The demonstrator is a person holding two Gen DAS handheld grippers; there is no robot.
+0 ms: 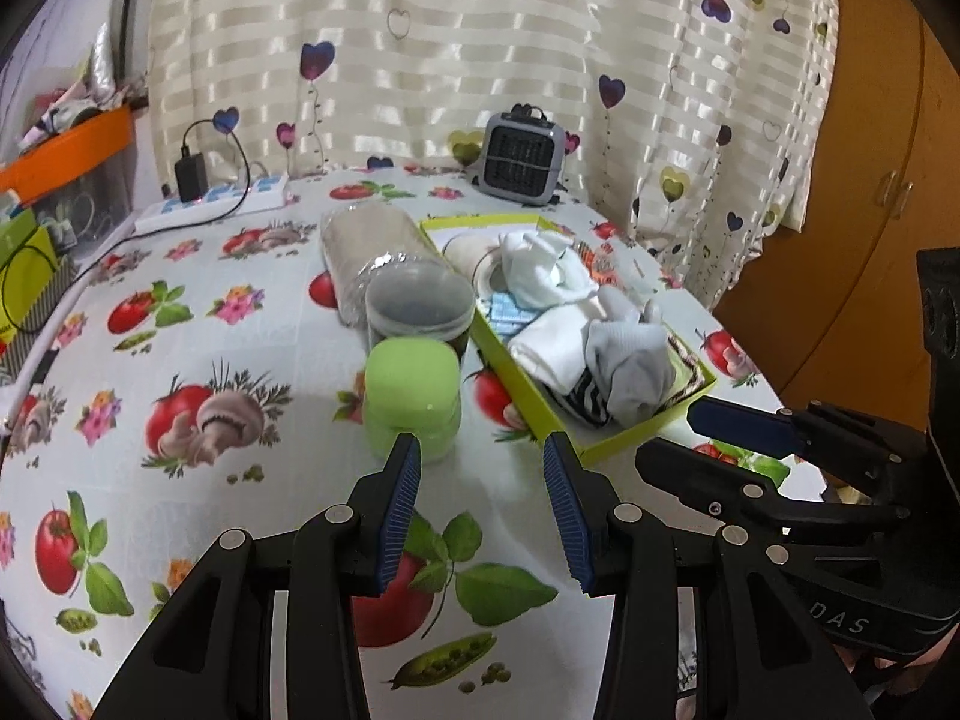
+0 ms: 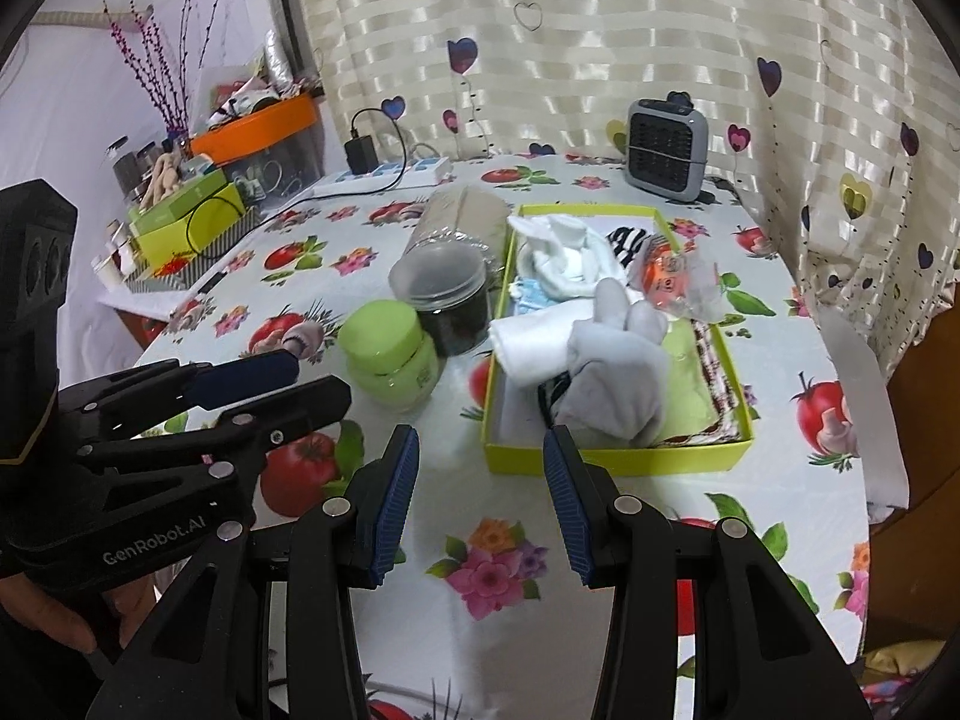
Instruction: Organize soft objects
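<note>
Heart-print curtains back a flowery tablecloth (image 2: 600, 516). Socks (image 2: 612, 384) sit heaped in the green box (image 2: 618, 457) at 12 o'clock. Both the left gripper (image 1: 480, 498) and right gripper (image 2: 480, 498) are spread, empty. A careless reach could topple the 2 jars (image 2: 414, 324) at 11 o'clock.

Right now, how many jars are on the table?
2. A green jar stands left of the box, and a dark jar with a clear lid stands just behind it. Others may be hidden.

socks hide much of the green box (image 2: 618, 459); its striped contents perhaps cloth.
</note>
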